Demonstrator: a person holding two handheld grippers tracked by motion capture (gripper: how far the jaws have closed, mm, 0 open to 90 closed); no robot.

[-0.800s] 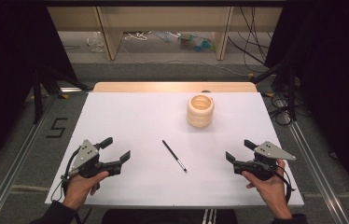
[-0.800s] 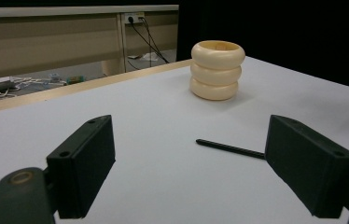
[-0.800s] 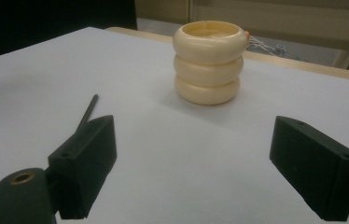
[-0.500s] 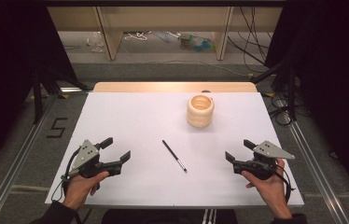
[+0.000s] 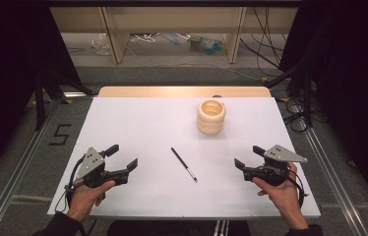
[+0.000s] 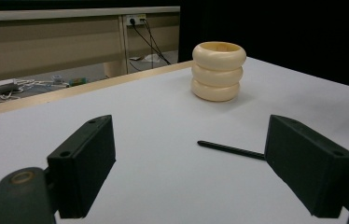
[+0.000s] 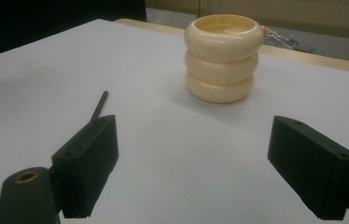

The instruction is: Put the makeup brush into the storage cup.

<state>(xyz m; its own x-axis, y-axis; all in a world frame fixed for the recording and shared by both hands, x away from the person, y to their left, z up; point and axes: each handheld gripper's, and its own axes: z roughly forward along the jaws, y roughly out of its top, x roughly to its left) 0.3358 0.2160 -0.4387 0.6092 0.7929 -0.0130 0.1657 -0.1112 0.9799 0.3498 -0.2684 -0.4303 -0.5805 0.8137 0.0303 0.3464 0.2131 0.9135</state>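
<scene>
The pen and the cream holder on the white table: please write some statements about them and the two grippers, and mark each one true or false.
1. The pen lies flat on the table. True.
2. The cream holder lies on its side. False: it stands upright.
3. The left gripper holds the pen. False: its jaws are open and hold nothing.
4. The right gripper is open. True.
5. The pen is inside the holder. False: it lies apart, nearer the person.
</scene>
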